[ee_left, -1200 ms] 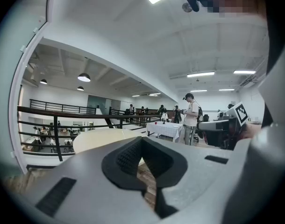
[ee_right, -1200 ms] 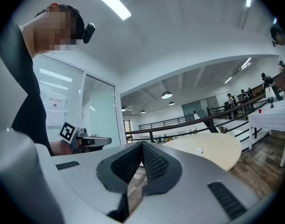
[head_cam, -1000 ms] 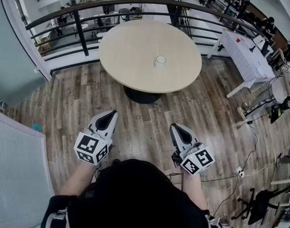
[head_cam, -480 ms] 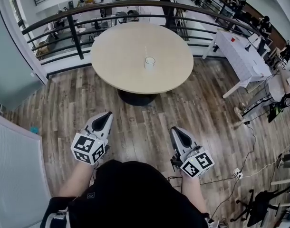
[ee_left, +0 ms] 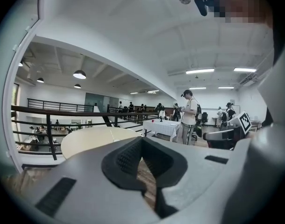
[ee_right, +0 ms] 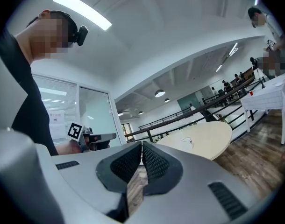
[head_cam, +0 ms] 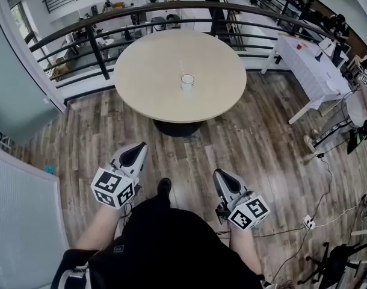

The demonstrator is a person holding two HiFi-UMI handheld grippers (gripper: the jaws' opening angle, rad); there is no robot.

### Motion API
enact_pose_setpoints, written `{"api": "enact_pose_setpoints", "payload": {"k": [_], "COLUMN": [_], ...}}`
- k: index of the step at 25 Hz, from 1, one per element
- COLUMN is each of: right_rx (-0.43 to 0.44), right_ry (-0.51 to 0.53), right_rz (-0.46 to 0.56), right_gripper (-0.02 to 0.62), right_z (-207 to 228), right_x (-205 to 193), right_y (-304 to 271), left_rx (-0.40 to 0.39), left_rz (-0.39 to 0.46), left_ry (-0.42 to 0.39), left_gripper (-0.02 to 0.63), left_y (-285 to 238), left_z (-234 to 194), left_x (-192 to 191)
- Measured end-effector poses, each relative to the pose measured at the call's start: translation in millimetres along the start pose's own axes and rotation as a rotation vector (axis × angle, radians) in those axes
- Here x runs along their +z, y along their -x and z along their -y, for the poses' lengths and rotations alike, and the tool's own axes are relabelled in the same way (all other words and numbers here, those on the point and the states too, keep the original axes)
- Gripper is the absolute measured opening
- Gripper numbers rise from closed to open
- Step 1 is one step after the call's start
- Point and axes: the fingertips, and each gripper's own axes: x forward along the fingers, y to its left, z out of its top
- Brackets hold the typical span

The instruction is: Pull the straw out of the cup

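Head view, looking steeply down: a person is standing on a wood-plank floor (head_cam: pixel 262 143), holding a gripper in each hand at waist level. The left gripper (head_cam: pixel 140 146) and right gripper (head_cam: pixel 219 173) are both pointing toward a round pale table (head_cam: pixel 153 65) on the far side, and both are well short of it.

The left gripper's jaws are pressed together w/ nothing btw them. The right gripper's jaws are likewise pressed together and empty.

The cup (head_cam: pixel 187 82), small and white, is sitting alone near the table's centre. The straw is too thin to make out for sure at this range.

Likely step: the approach, as nothing on the table is being touched yet. Next move probably calls for getting close to the table, spreading one gripper's jaws to pinch the straw, and perhaps steadying the cup w/ the other.

Room: open upper-floor office. A dark railing (head_cam: pixel 141 8) is curving behind the table. A white-clothed table (head_cam: pixel 310 65) is standing far right, and cables are lying on the floor at the right. In the gripper views, other people are standing in the bkgd.
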Motion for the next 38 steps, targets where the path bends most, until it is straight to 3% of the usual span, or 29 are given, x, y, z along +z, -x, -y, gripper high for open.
{"api": "enact_pose_setpoints", "payload": {"k": [13, 21, 25, 29, 38], "right_rx": [0.008, 0.011, -0.013, -0.029, -0.054], "right_ry": [0.018, 0.051, 0.062, 0.044, -0.01], "right_rz": [-0.057, -0.091, -0.101, -0.11, -0.145], "right_gripper": [0.023, 0.023, 0.023, 0.023, 0.023], "right_z": [72.0, 112.7, 126.6, 139.6, 178.7], "right_x": [29.1, 56.0, 61.5, 62.7, 56.7], "right_y": [-94.4, -189.7, -230.3, -260.1, -297.0], "left_rx": [-0.035, -0.087, -0.133, -0.193, -0.243], "left_rz": [0.047, 0.062, 0.052, 0.047, 0.028], "left_ry": [0.046, -0.014, -0.003, -0.015, 0.013], "left_gripper": [0.002, 0.002, 0.002, 0.002, 0.003], "left_y": [-99.2, -159.1, -179.4, -202.4, -256.3], "left_z": [-68.1, -135.4, -168.3, -184.2, -200.5], "left_x": [16.5, 35.6, 34.7, 35.8, 31.5]}}
